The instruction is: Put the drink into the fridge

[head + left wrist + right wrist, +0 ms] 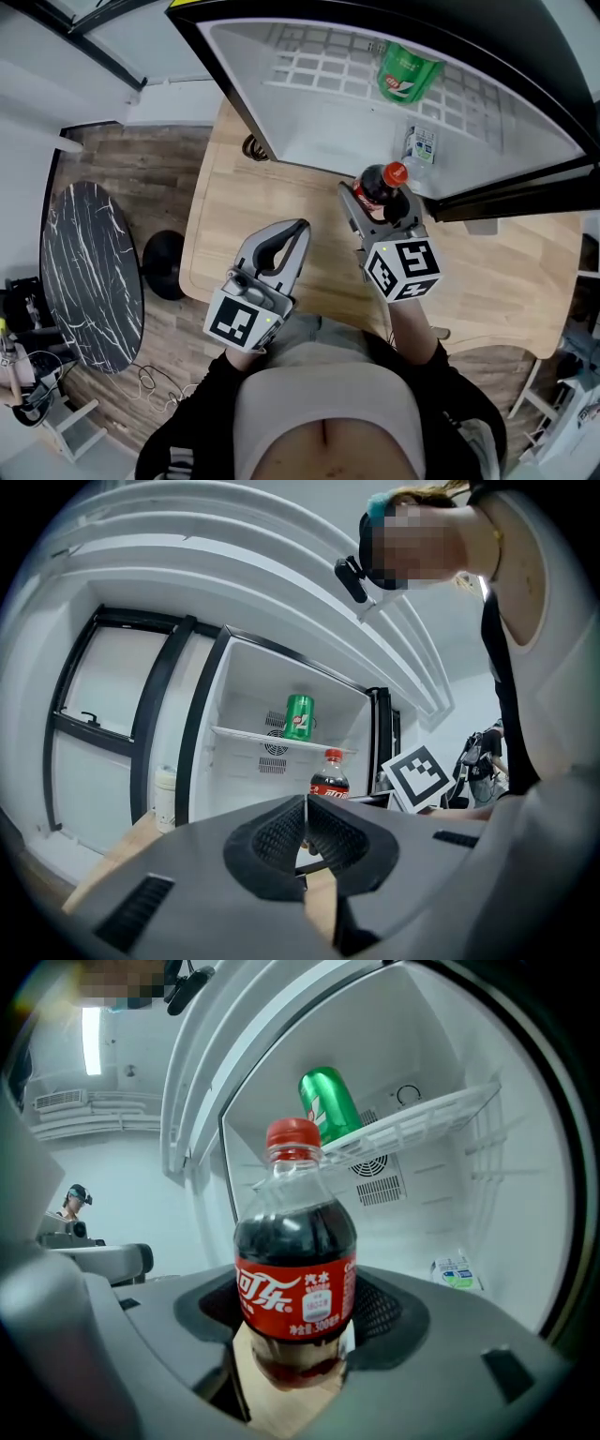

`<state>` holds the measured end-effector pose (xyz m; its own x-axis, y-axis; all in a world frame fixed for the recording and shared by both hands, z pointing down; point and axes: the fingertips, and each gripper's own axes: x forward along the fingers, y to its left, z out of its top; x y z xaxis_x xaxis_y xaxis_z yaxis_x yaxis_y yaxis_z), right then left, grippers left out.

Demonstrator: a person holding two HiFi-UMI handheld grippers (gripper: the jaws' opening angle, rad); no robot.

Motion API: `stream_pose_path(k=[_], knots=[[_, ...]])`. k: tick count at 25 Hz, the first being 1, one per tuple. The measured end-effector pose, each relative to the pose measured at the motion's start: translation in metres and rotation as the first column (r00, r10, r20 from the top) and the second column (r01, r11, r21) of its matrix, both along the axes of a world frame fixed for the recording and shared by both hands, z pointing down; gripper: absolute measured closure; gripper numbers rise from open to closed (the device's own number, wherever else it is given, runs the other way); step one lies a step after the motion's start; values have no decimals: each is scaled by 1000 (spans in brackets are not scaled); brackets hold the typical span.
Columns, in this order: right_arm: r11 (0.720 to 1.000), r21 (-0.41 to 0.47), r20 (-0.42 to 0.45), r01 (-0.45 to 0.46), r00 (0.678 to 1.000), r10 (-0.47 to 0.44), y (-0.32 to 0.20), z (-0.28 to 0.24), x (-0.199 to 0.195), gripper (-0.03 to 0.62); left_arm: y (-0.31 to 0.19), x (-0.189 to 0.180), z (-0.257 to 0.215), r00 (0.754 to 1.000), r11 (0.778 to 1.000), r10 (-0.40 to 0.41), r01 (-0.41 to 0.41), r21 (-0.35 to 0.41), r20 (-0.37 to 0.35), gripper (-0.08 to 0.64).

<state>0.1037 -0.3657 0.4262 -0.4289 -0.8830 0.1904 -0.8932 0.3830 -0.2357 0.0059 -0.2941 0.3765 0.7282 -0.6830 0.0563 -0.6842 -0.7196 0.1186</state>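
My right gripper (378, 199) is shut on a cola bottle (294, 1269) with a red cap and red label, held upright just in front of the open fridge (328, 141). The same cola bottle (379, 187) hangs over the wooden table near the fridge's lower edge, and the cola bottle (329, 778) also shows past the left jaws. My left gripper (292, 238) is shut with nothing in it, to the left of the bottle and further from the fridge. A green can (406, 71) stands on the wire shelf (422, 1119) inside.
A small white carton (423, 145) sits on the fridge floor at the right. The fridge door (103, 742) stands open at the left with a white bottle (165, 794) in it. A wooden table (506, 281) lies below; a dark marble round table (84, 272) is far left.
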Motion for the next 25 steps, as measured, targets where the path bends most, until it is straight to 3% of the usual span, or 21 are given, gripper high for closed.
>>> stream_pose_path(k=[11,25], knots=[[999,-29,-81,-38,996,36,-41,36,0,267,-3,-14,6,999,999,-36,36,-14,16,548],[996,-44,-107,-71,992,66,-85,61,3,267,-3,-8,7,999,1000,-17,18,-22,28,548]])
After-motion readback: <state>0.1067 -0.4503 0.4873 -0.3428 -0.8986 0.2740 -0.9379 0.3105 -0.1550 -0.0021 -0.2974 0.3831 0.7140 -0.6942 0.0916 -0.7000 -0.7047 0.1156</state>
